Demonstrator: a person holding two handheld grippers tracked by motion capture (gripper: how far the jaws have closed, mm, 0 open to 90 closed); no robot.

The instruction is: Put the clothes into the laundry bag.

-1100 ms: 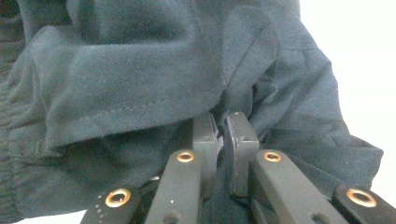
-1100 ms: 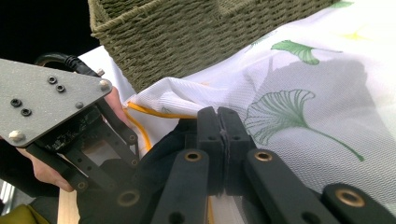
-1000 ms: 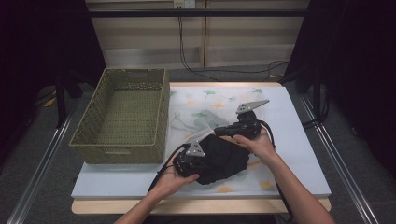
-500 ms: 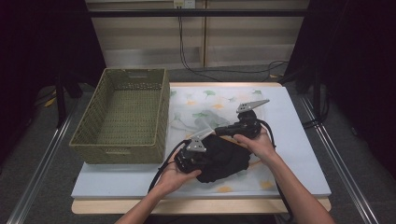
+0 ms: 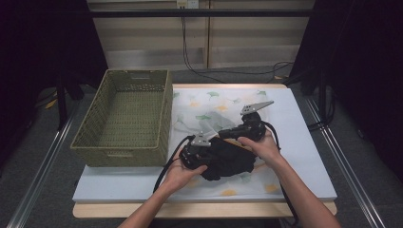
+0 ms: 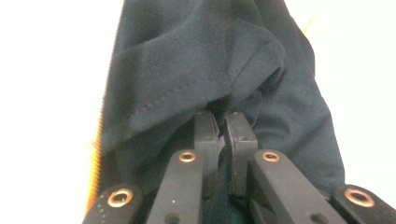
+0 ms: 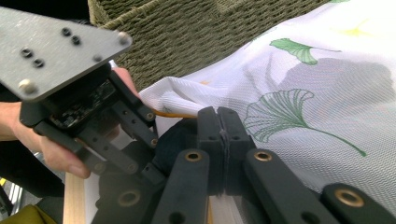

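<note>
A crumpled black garment (image 5: 228, 161) lies on a white leaf-print cloth (image 5: 209, 104) at the table's front middle. My left gripper (image 5: 213, 153) comes in from the garment's left side. In the left gripper view it (image 6: 223, 123) is shut on a fold of the black garment (image 6: 187, 70). My right gripper (image 5: 223, 137) sits at the garment's far edge, with the hand resting on the fabric. In the right gripper view its jaws (image 7: 217, 114) are pressed together with black garment (image 7: 173, 137) bulging just beside them. Whether fabric is pinched there I cannot tell.
A woven green basket (image 5: 166, 114) stands empty at the left of the table, close to the left hand, and its wall (image 7: 187, 28) rises behind the white cloth (image 7: 327, 84). The left gripper's grey plate (image 7: 56, 46) is near the right gripper. Cables trail off the front edge.
</note>
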